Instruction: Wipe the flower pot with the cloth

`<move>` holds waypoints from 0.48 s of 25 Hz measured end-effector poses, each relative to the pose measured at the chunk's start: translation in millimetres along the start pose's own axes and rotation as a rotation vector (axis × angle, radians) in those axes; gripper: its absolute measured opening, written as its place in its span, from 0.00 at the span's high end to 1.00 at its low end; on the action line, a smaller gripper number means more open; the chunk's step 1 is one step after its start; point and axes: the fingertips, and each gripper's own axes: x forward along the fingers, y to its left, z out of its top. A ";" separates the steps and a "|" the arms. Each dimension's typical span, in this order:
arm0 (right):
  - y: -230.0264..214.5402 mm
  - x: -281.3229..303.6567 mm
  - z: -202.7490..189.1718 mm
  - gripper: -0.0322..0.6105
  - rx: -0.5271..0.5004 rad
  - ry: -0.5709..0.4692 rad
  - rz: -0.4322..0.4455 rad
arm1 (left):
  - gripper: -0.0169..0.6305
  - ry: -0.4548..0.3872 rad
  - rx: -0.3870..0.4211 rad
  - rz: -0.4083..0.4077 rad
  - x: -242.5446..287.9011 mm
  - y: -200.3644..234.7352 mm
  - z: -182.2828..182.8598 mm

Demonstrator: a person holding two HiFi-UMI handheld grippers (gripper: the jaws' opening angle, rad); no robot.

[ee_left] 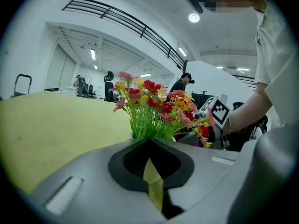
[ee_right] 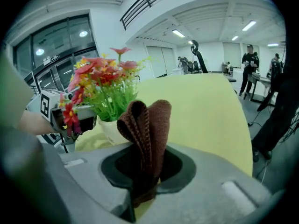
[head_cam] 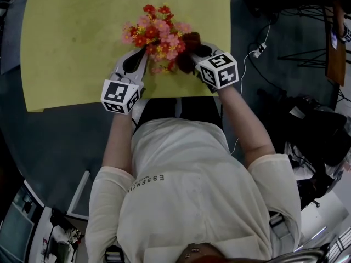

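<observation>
A bunch of red, pink and yellow flowers (head_cam: 158,34) stands in a white pot (ee_right: 113,129) on the yellow table (head_cam: 71,43). From above, the blooms hide the pot. My right gripper (head_cam: 192,52) is just right of the flowers and is shut on a folded brown cloth (ee_right: 145,125), which sticks up from its jaws close to the pot's side. On the left of the flowers, my left gripper (head_cam: 143,56) has its jaws shut, with nothing visible between them. The flowers (ee_left: 154,110) rise right behind its tips, and the gripper body hides the pot there.
The table's near edge (head_cam: 88,104) runs just under both marker cubes. On the dark floor to the right lie a white cable and plug (head_cam: 259,49), black gear (head_cam: 307,125) and a wooden piece (head_cam: 334,43). People stand far off in the hall (ee_right: 248,62).
</observation>
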 end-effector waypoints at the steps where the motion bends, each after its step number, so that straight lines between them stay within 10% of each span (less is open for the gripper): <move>1: -6.6 3.5 3.7 0.87 -0.005 0.004 -0.003 | 0.95 0.000 -0.003 0.004 0.0 -0.1 0.3; 12: -16.5 43.2 39.4 0.87 -0.103 0.061 0.122 | 0.95 -0.006 -0.049 0.064 1.3 3.2 4.0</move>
